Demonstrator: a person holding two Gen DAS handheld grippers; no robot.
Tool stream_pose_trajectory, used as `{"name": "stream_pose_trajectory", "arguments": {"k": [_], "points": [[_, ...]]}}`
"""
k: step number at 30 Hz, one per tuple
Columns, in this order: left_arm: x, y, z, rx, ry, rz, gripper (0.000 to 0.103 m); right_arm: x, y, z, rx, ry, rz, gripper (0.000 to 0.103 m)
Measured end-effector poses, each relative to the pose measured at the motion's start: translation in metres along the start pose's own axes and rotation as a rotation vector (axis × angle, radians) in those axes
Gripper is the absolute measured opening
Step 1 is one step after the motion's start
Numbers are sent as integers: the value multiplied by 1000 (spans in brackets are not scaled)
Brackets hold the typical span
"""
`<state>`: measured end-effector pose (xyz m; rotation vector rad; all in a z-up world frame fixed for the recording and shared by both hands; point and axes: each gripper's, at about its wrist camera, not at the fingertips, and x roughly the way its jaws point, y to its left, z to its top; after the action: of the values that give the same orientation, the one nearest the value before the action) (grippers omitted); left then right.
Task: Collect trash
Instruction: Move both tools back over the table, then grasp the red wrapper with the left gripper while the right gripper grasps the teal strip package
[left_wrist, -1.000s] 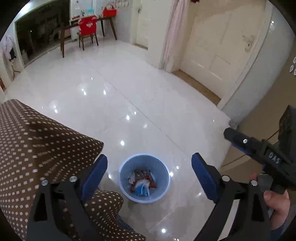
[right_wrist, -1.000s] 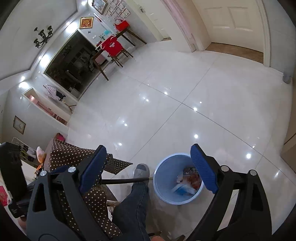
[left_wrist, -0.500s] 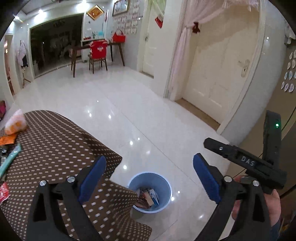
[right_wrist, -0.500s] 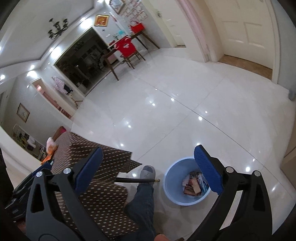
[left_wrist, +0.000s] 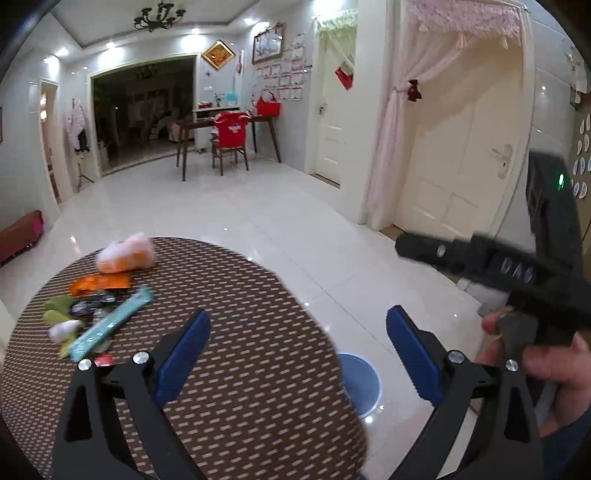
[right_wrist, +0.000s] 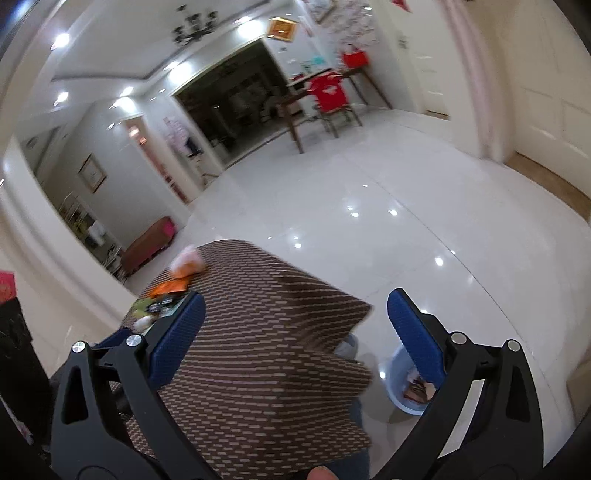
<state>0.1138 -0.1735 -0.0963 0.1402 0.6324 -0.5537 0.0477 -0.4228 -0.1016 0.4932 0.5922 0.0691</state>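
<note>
A pile of trash lies on the left of the brown dotted tablecloth (left_wrist: 258, 332): a pink and orange bag (left_wrist: 123, 254), an orange wrapper (left_wrist: 99, 284), a long teal wrapper (left_wrist: 110, 325) and green wrappers (left_wrist: 57, 310). A blue bin (left_wrist: 360, 380) stands on the floor beside the table, with wrappers inside it (right_wrist: 417, 391). My left gripper (left_wrist: 298, 321) hovers open and empty over the table's near right part. My right gripper (right_wrist: 295, 302) is open and empty above the table edge. The trash pile (right_wrist: 162, 299) sits left of its left finger.
A hand (left_wrist: 554, 373) holds the right gripper's black body (left_wrist: 517, 273) at the right of the left wrist view. A shoe (right_wrist: 347, 347) rests on the glossy white floor by the bin. Far off stand a wooden table and a red-covered chair (left_wrist: 231, 136), and white doors (left_wrist: 461, 166).
Both views have swung up from the bin toward the tabletop. The trash pile has come into sight and the bin has slid low, partly behind the table edge. Both grippers stay open.
</note>
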Motion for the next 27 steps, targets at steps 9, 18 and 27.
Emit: {"name": "stream_pose_trajectory", "arguments": {"k": [9, 18, 27], "points": [[-34, 90, -24, -36, 7, 100, 94, 31, 95, -6, -105, 71, 72, 97], [-12, 173, -56, -63, 108, 165, 94, 73, 141, -21, -142, 162, 81, 97], [42, 209, -72, -83, 242, 99, 82, 124, 162, -29, -184, 247, 52, 97]]}}
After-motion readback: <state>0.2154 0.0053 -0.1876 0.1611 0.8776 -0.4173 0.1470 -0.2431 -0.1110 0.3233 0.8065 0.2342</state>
